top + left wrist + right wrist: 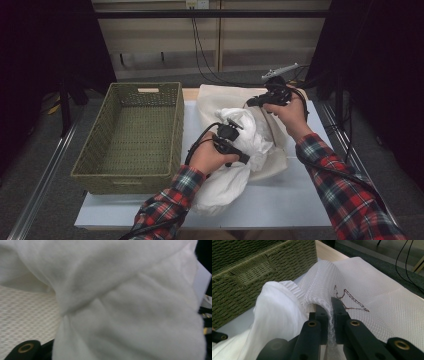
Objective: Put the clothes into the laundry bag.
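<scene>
Where the right gripper (pixel 329 322) meets the work, its two black jaws are clenched on a raised fold of a white mesh bag (pixel 372 290), the netting squeezed into a thin ridge between them. That bag lies on the pale surface (pixel 280 200) to the right of a green woven basket (pixel 130 135), and a thin dark thread or mark shows on the mesh just beyond the jaws. A soft white garment (pixel 277 315) bulges beside the pinched fold, seemingly at the bag's mouth, though whether it is partly inside cannot be told.

In the left gripper view the same white garment (pixel 130 307) is bunched close against the camera, with mesh beneath it. From above, the left gripper (pixel 231 134) sits buried in that bundle; it seems to be grasping the cloth, but the jaws themselves are hidden, so I cannot tell for sure.

Both things look light, limp and easily crumpled. The garment will sag and spill from any single hold, so a thick gathered handful is the safest place to grip. The mesh looks thin and slack; holding it at the rim fold, as now, should keep the opening lifted. Neither seems fragile, though the netting could snag on the jaws.

A person's forearms in red plaid sleeves (pixel 345 185) reach in from the near edge.
</scene>
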Demonstrator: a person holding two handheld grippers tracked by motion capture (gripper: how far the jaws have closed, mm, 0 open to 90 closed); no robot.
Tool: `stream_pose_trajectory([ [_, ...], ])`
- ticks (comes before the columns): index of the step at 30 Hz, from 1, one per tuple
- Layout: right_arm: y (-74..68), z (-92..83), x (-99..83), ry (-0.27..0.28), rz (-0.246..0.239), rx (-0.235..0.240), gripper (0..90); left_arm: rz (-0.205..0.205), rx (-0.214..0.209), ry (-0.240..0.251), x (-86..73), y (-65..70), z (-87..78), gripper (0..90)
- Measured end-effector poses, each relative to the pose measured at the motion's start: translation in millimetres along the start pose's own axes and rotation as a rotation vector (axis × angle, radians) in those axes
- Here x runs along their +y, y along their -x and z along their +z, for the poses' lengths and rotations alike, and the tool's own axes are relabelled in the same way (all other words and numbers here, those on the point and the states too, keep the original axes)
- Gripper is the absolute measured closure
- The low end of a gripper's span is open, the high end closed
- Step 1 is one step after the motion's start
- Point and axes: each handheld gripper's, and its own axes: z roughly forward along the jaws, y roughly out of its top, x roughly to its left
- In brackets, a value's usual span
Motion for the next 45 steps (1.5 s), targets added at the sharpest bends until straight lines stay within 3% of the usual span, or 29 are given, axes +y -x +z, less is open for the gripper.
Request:
stream_pose_trajectory([
  [3,-0.1,-1.2,0.6,0.002,0.002,-0.004,86.9,-0.059,0.031,0.029,0.5,-5.6,-2.1,55.1],
  [10,-1.7,-4.1,3.1,0.011,0.000,-0.001,86.9,-0.083,0.143,0.056,4.0,-14.2,-6.5,55.2],
  [13,-3.0,-4.7,4.4,0.013,-0.002,0.000,86.9,-0.083,0.216,0.070,6.6,-18.9,-11.4,55.3],
  [18,-3.4,-4.4,4.7,0.015,-0.006,0.009,87.0,-0.118,0.264,0.086,5.5,-29.9,-16.9,55.4],
  [22,-2.7,-1.7,1.9,0.008,-0.002,0.009,87.1,-0.120,0.241,0.085,2.2,-33.7,-16.6,55.4],
  [26,-4.0,0.9,1.4,0.002,0.006,0.006,87.1,-0.110,0.202,0.078,0.7,-29.4,-13.4,55.4],
  [32,-4.2,0.8,1.5,0.000,0.005,0.006,87.1,-0.066,0.164,0.063,4.2,-20.0,-10.2,55.4],
  [36,-4.4,2.6,-1.3,0.002,0.007,0.011,87.1,-0.010,0.113,0.048,8.8,-12.3,-5.8,55.4],
  [40,-4.5,3.7,-3.3,0.001,0.007,0.016,87.1,0.035,0.095,0.028,10.4,-5.9,3.2,55.3],
  [45,-5.4,1.4,-2.0,0.004,0.009,0.013,87.1,0.006,0.071,0.010,8.9,-5.9,16.6,53.4],
])
